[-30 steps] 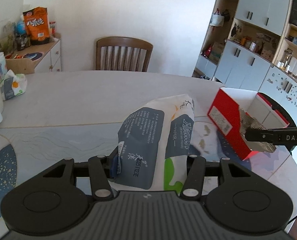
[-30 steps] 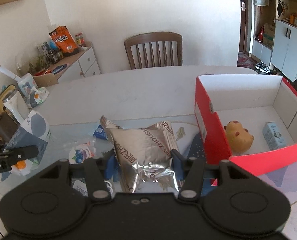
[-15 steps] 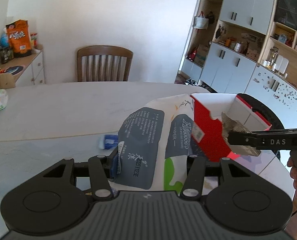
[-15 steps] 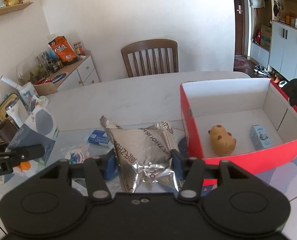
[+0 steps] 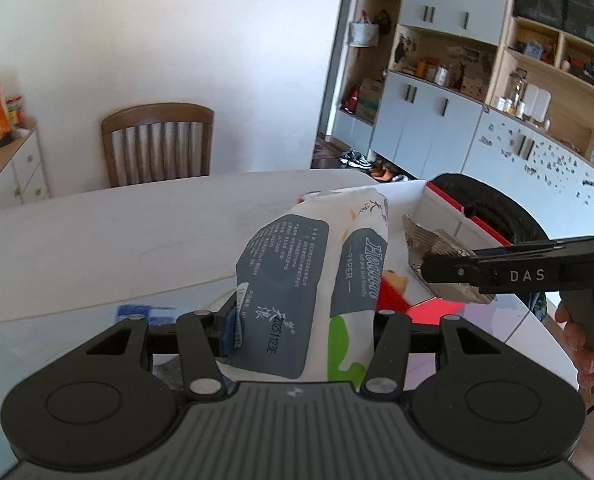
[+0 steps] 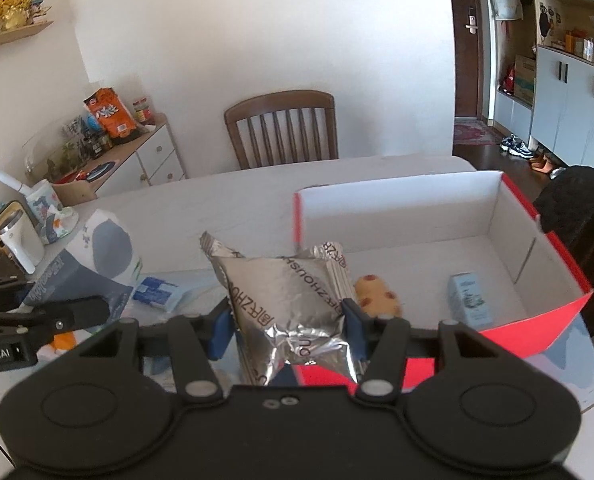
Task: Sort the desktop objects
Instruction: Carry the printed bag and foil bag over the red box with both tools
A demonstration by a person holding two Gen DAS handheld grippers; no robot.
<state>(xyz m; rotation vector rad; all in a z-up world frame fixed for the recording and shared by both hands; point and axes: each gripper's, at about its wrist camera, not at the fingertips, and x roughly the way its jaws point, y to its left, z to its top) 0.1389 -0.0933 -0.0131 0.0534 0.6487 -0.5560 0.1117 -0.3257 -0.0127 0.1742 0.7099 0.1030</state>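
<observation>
A: What has the left hand-held gripper got?

B: Its fingers are clamped on a tissue pack, white and grey-blue, held upright above the worktop. The right hand-held gripper is pinched on a crinkled silver foil packet.

A: Where is that packet?

B: Up over the near left corner of the red box. In the left wrist view the packet hangs above the box's white inside.

A: Anything in the box?

B: A yellow spotted toy and a small pale-blue carton on its floor, apart from each other.

A: And on the worktop?

B: A blue-and-white sachet just beside the tissue pack. A wooden chair stands at the far edge.
</observation>
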